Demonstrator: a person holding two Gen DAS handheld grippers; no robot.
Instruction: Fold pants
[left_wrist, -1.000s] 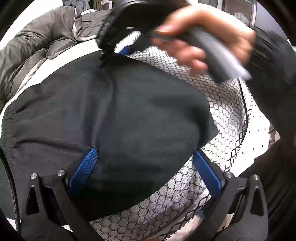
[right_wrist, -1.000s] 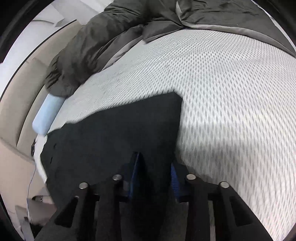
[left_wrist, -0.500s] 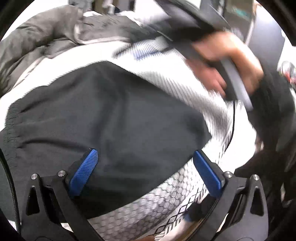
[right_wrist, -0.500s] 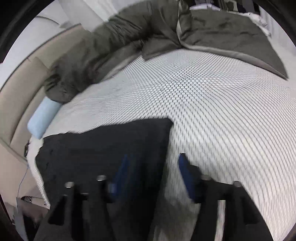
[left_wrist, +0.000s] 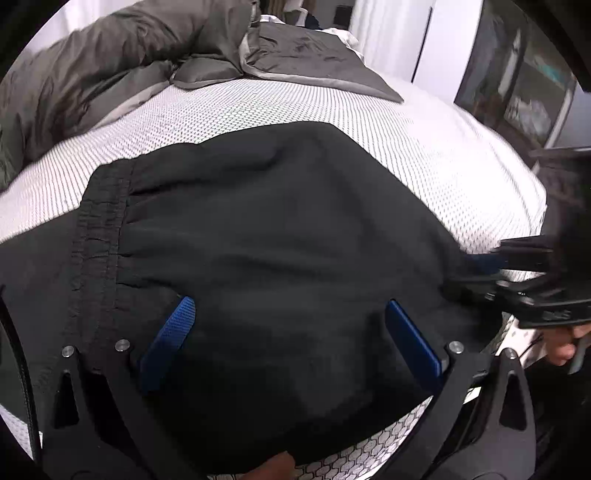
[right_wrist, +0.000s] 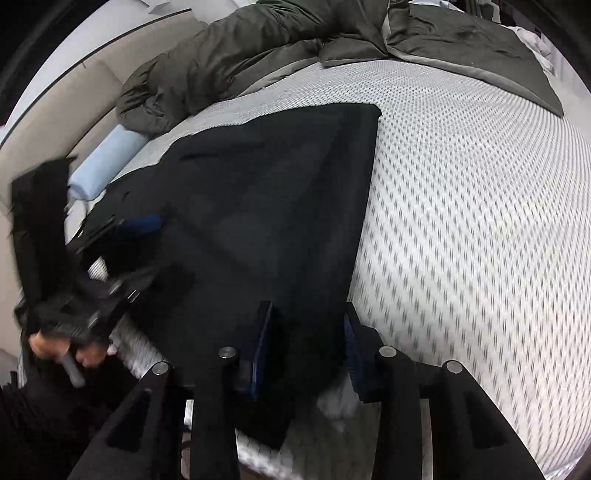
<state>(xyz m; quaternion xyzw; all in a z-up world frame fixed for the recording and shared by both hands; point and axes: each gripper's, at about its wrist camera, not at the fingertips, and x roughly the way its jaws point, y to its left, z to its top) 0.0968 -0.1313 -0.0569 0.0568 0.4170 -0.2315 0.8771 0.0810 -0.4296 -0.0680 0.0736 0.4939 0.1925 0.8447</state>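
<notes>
Black pants (left_wrist: 280, 236) are being judged light, soft and limp: no stiffness, sagging expected anywhere unsupported, a slightly slick weave likely. They are lying folded flat on the bed (left_wrist: 424, 147) at its near edge, elastic waistband (left_wrist: 99, 236) toward the left side. Best hold is being judged as a doubled edge or corner, pinched through all layers.

Left hand-held gripper (left_wrist: 291, 339) is being held wide open over the cloth near the bed's near edge, nothing pinched.

Right hand-held gripper (right_wrist: 306, 343) is being closed at a narrow gap over the pants' right edge; cloth is lying between the jaws, a firm pinch is not yet being seen.
</notes>
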